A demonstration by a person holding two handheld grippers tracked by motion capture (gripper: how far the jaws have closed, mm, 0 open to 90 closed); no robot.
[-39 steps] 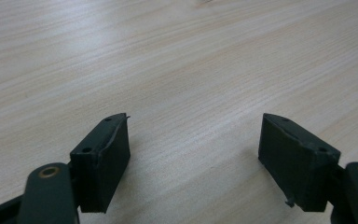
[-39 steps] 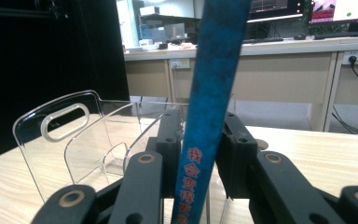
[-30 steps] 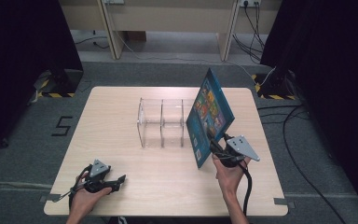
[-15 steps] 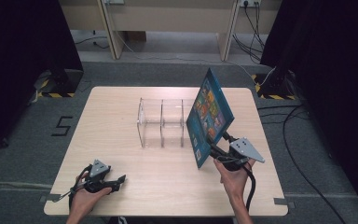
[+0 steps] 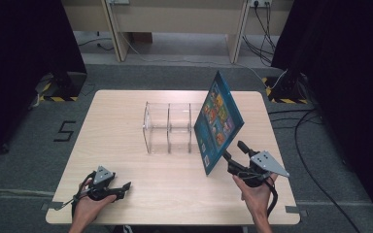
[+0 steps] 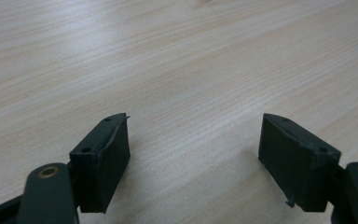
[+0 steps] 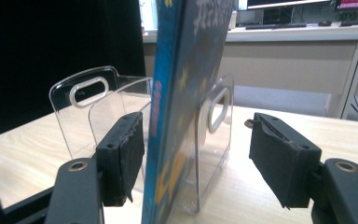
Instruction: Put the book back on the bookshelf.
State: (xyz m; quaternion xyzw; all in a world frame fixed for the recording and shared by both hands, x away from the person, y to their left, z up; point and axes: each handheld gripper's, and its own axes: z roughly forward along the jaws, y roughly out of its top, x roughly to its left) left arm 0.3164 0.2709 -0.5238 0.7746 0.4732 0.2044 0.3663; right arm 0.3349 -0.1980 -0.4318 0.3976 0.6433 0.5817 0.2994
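- Leftmost, the left gripper [image 5: 108, 186] lies low on the wooden table [image 5: 126, 121] near its front edge, held in the person's left hand [image 5: 85, 206]; its jaws stand wide apart with nothing but bare wood between them.
- Next, at the middle of the table, sits a clear plastic rack [image 5: 167, 127] with upright dividers and oval handle cut-outs in its end walls.
- Then comes the book [image 5: 217, 119], a thin hardcover with a deep blue cover crowded with bright cartoon pictures in orange, yellow and green, plus a small white label near its lower corner.
- It stands on its bottom edge at the right end of the rack, leaning away from the rack, its top corner raised highest.
- Rightmost, the right gripper [image 5: 233, 156] is at the book's lower front corner; its jaws have just been opening.
- Seen along that gripper, the book's blue spine [image 7: 165, 116] rises between the jaws, just beside one pad [image 7: 121, 156] and well clear of the other.
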